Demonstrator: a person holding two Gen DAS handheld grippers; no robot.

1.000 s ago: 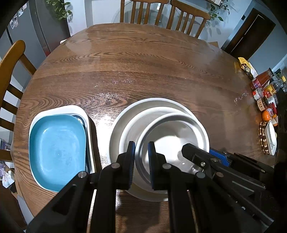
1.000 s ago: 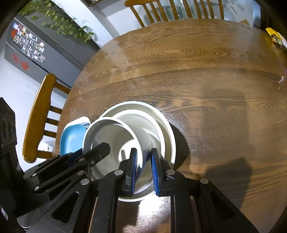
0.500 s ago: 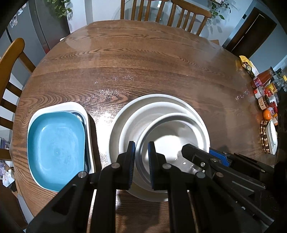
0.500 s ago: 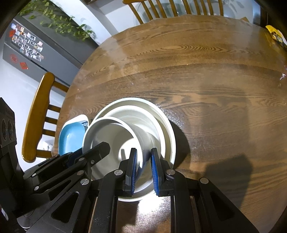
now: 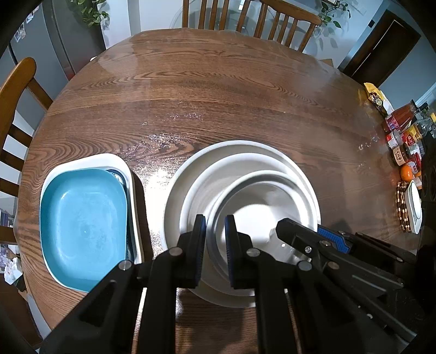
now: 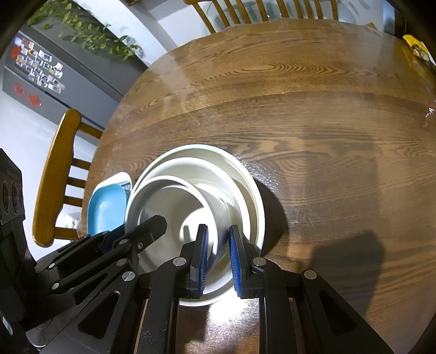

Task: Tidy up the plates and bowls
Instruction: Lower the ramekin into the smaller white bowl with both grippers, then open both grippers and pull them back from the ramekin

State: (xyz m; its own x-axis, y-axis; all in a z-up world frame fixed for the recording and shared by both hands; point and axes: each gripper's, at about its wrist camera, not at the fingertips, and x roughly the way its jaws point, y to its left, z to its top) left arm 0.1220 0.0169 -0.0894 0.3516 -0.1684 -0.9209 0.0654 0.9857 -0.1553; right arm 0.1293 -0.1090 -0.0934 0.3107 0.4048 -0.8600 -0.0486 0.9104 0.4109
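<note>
Left tool (image 5: 214,231) clamps the near-left rim of the top white bowl (image 5: 259,207); right tool (image 6: 218,239) grips the same bowl's opposite rim. Both pads blue, ribbed. Bowl smooth, glossy, round, tilted inside two larger white bowls (image 5: 190,174) nested on the surface (image 5: 218,95). Just left of the stack: a blue rounded-rectangle dish (image 5: 81,217) in a white tray (image 5: 109,159). Surface round, dark wood grain, glossy, bare across its far half. Jars and bottles (image 5: 403,136) crowd the right edge; chairs (image 5: 245,16) ring it.
</note>
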